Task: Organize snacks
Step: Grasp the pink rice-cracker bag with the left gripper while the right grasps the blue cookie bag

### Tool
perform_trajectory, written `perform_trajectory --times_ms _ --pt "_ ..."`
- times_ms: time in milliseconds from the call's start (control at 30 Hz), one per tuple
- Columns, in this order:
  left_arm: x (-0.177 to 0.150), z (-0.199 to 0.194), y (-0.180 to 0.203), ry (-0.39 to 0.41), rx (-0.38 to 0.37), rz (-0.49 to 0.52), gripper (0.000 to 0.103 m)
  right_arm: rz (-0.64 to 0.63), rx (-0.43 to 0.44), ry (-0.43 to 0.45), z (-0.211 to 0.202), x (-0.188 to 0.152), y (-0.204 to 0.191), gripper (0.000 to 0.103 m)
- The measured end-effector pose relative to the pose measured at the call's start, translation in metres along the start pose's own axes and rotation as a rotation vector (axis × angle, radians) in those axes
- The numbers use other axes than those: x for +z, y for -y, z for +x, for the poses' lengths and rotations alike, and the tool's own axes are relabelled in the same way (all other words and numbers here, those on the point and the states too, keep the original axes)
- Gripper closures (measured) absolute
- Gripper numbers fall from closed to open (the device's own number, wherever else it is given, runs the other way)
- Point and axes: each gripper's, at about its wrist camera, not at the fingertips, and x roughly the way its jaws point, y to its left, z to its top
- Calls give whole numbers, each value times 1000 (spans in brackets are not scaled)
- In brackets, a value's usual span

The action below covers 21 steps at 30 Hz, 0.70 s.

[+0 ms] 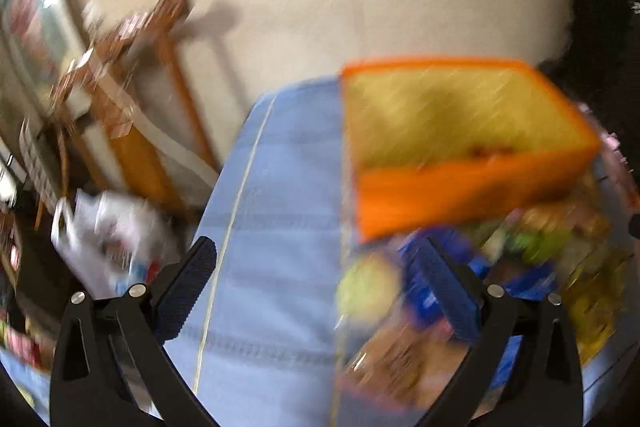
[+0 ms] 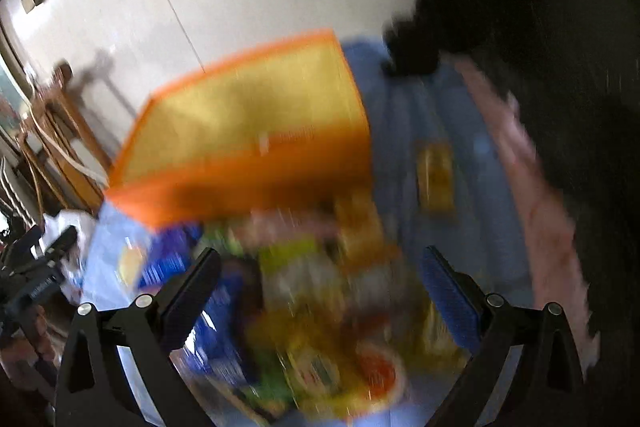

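Observation:
An orange bin (image 1: 460, 187) with a yellow inside stands on a light blue cloth (image 1: 280, 187); it also shows in the right wrist view (image 2: 240, 183). A blurred pile of snack packets (image 1: 520, 267) lies in front of it, blue, green and yellow; it also shows in the right wrist view (image 2: 312, 307). My left gripper (image 1: 320, 267) is open and empty, over the cloth left of the pile. My right gripper (image 2: 320, 275) is open and empty above the pile. One yellow packet (image 2: 436, 175) lies apart, right of the bin.
A wooden chair (image 1: 132, 99) stands at the left by a white wall. A white plastic bag (image 1: 116, 235) lies left of the cloth. A pink cloth (image 2: 540, 207) runs along the right side. A dark mass (image 2: 520, 7) fills the far right.

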Motion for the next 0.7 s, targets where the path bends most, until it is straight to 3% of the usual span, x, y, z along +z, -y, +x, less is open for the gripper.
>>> perform_trajectory --times_ms 67,167,300,433,467,500,533,600,700 --pt "-28 14 -18 -101 -5 -58 4 13 -10 -41 15 -14 5 3" --pt "-60 24 -33 -180 18 -84 4 12 29 -93 29 -17 -6 3" --pt "-89 30 -39 -237 97 -57 4 -102 131 -128 43 -24 -58 3" --pt "-109 28 -42 -276 89 -67 4 -211 139 -185 82 -43 -107 3" --pt "-111 26 -41 -272 93 -59 4 -219 106 -179 87 -48 -112 3" --pt "-113 25 -40 -267 97 -52 4 -220 77 -141 85 -50 -114 13" --pt "-112 23 -39 -258 96 -43 4 -216 93 -131 80 -51 -114 40" --pt "-110 20 -34 -229 63 -25 4 -200 115 -155 70 -49 -107 50" --pt "-108 21 -18 -183 -25 37 4 -170 103 -100 38 -43 -89 52"
